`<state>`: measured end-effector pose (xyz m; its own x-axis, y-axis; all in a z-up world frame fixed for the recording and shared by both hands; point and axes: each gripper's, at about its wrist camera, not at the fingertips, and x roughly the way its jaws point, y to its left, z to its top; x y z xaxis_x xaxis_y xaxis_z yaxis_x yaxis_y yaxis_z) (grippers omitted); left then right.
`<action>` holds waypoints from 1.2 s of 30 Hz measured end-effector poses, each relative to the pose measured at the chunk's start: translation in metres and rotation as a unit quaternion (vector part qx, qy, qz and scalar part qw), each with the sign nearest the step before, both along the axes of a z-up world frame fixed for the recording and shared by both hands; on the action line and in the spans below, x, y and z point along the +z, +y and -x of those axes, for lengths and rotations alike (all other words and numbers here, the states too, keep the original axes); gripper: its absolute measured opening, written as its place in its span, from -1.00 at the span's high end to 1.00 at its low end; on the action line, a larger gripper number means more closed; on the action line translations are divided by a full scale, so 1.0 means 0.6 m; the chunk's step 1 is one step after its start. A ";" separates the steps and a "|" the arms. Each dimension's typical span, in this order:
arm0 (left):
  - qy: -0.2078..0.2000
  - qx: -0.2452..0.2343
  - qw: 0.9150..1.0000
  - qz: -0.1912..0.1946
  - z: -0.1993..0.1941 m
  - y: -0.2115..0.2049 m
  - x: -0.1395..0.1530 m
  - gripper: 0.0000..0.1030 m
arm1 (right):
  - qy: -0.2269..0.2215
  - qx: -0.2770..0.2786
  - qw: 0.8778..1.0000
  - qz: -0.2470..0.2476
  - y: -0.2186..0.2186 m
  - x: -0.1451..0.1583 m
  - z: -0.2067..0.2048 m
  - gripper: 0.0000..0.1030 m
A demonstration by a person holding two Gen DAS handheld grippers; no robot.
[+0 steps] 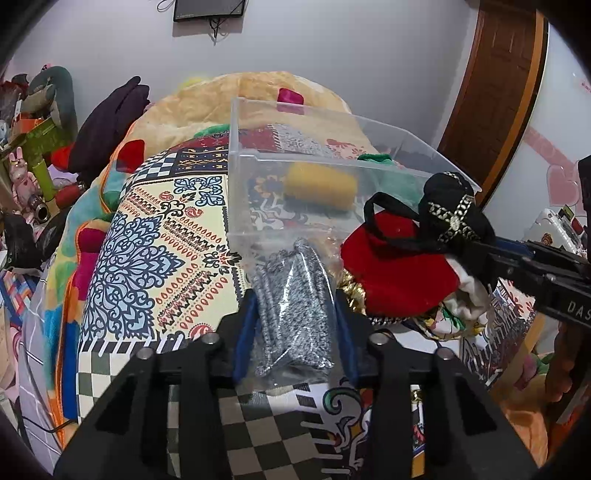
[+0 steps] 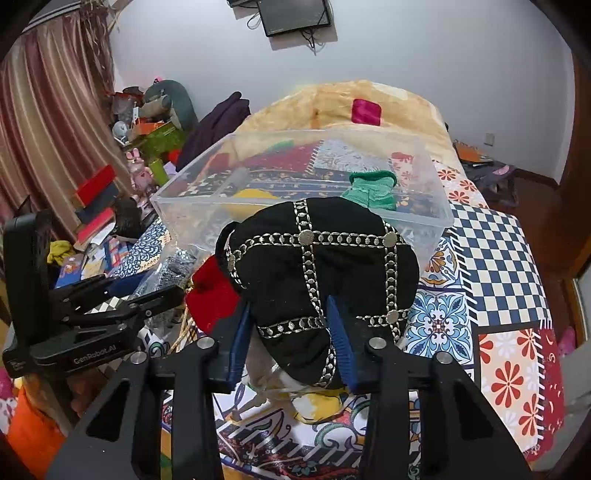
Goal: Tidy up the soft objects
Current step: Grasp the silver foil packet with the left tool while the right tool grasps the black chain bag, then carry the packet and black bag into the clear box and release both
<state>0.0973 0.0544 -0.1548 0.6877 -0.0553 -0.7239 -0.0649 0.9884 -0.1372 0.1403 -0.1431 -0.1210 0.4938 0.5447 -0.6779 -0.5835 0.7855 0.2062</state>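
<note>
Left tool (image 1: 295, 317) is clamped on a grey speckled knit item in a clear plastic bag (image 1: 293, 295), both blue fingers (image 1: 245, 332) pressing its sides, bag held just in front of the clear plastic box (image 1: 295, 147) on the bed (image 1: 147, 229). Right tool (image 2: 291, 332) grips a black cap w/ silver chain trim (image 2: 317, 258), 1 blue finger on each side of the cap's near end; in left wrist view the right tool (image 1: 476, 240) comes in from the right edge w/ the black cap (image 1: 450, 206) bunched at its tip. Cap hangs just short of the box's near wall (image 2: 258, 214), apart from it as far as I can tell. A red cloth piece (image 1: 399, 266) sits beside/under the cap, touching it, w/ gold tinsel (image 1: 352, 291) and white fabric (image 1: 469, 291) below. Inside the box: a yellow roll (image 1: 319, 184) near the front wall and a green knit piece (image 2: 373, 188) toward the right side. Bed is covered by a patchwork-print quilt (image 2: 491, 258); the box rests on it. In right wrist view the left tool (image 2: 147, 291) shows at lower left w/ the grey bag (image 2: 173, 269) at its tip. Clutter of toys and boxes (image 2: 147, 147) lies beyond the bed's left side; a dark screen (image 2: 295, 14) hangs on the wall.
</note>
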 end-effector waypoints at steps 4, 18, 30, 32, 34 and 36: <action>-0.004 0.003 1.000 0.008 0.011 0.003 0.004 0.38 | -0.004 -0.002 1.000 -0.014 -0.012 0.011 0.003 0.51; -0.062 0.020 0.998 0.010 0.035 0.019 0.079 0.42 | -0.059 -0.018 0.996 -0.070 -0.048 0.087 0.026 0.69; -0.119 0.007 0.993 -0.018 -0.023 -0.004 0.166 0.42 | -0.113 -0.040 0.989 -0.088 -0.050 0.153 -0.004 0.70; -0.119 0.011 0.992 -0.028 -0.040 -0.005 0.174 0.42 | -0.116 -0.040 0.988 -0.089 -0.045 0.159 -0.013 0.70; -0.116 0.010 0.993 -0.026 -0.057 -0.002 0.178 0.42 | -0.121 -0.041 0.988 -0.085 -0.038 0.163 -0.022 0.70; -0.112 0.010 0.993 -0.023 -0.073 0.000 0.180 0.42 | -0.127 -0.041 0.988 -0.078 -0.029 0.166 -0.030 0.69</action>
<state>0.1409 0.0545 -0.0465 0.8321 -0.0107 -0.5545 -0.0574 0.9928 -0.1053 0.1583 -0.1603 -0.0211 0.6837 0.5838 -0.4379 -0.5680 0.8024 0.1830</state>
